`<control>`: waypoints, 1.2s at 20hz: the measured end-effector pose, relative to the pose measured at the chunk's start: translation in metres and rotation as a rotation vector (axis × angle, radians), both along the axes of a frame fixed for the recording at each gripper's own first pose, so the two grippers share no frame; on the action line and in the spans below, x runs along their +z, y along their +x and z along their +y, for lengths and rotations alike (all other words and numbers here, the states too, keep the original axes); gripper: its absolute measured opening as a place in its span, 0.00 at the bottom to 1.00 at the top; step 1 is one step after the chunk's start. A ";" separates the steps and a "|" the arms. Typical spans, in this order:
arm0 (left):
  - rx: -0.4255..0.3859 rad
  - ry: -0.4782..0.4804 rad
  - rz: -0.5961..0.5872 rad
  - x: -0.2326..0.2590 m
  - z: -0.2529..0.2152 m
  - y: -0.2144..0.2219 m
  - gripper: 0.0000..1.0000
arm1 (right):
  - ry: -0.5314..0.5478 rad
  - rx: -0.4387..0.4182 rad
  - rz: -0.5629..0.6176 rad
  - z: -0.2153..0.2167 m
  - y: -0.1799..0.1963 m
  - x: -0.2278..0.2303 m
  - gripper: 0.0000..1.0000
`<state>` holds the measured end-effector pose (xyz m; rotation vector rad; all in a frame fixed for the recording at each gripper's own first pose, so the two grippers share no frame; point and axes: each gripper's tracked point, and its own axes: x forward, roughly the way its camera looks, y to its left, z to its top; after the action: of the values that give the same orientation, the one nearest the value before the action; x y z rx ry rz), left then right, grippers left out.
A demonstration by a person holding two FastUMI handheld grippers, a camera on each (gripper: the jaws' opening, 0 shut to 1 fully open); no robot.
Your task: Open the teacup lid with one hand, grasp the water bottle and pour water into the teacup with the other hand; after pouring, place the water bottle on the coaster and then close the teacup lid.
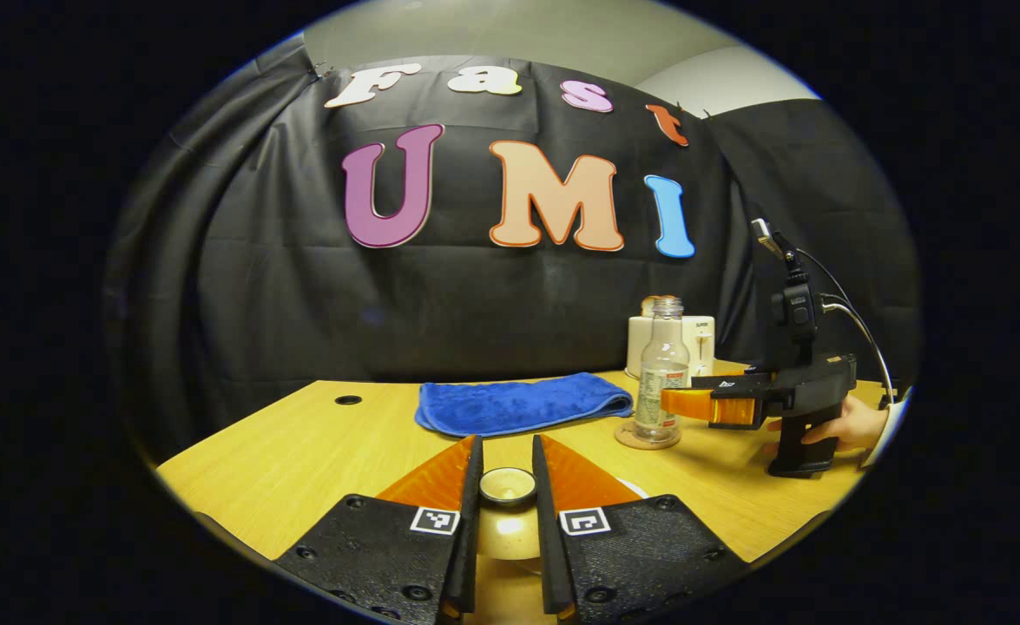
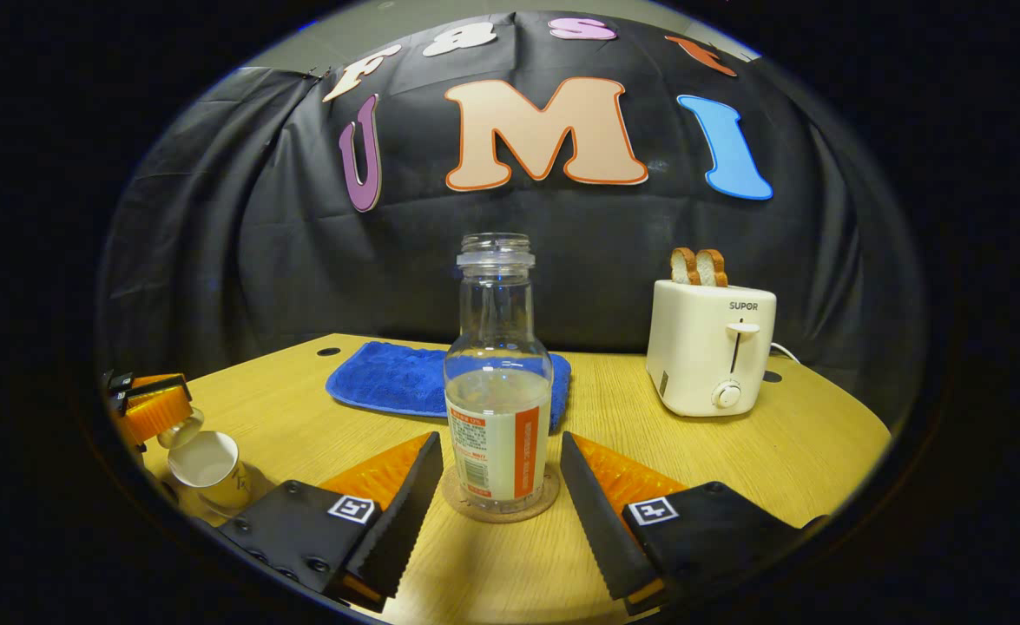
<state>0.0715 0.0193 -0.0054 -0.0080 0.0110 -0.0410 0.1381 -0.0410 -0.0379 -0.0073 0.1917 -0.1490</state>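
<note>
Water bottle [image 2: 497, 382] between right gripper [image 2: 496, 486] fingers

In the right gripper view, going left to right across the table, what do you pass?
Left gripper holding the lid → teacup → blue towel → water bottle on its coaster → toaster.

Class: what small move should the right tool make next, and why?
Probably close the right tool on the water bottle. Its fingers stand open on either side of the bottle, which sits upright on the coaster, while the left tool pinches the lid knob, so pouring looks due.
</note>
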 end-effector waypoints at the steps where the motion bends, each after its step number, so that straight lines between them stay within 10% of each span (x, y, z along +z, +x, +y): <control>1: -0.009 0.000 0.000 0.001 -0.004 0.001 0.27 | -0.001 0.003 -0.011 0.001 -0.006 0.003 0.89; 22: -0.095 0.033 0.140 -0.019 -0.030 0.006 0.30 | -0.003 0.027 -0.158 0.005 -0.084 0.039 0.89; 24: -0.085 0.025 0.125 -0.016 -0.027 0.004 0.47 | -0.009 0.021 -0.181 0.004 -0.087 0.043 0.89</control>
<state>0.0759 -0.0078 -0.0218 0.0147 0.1368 -0.1253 0.0507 -0.0368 0.0053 -0.0050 0.0101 -0.1291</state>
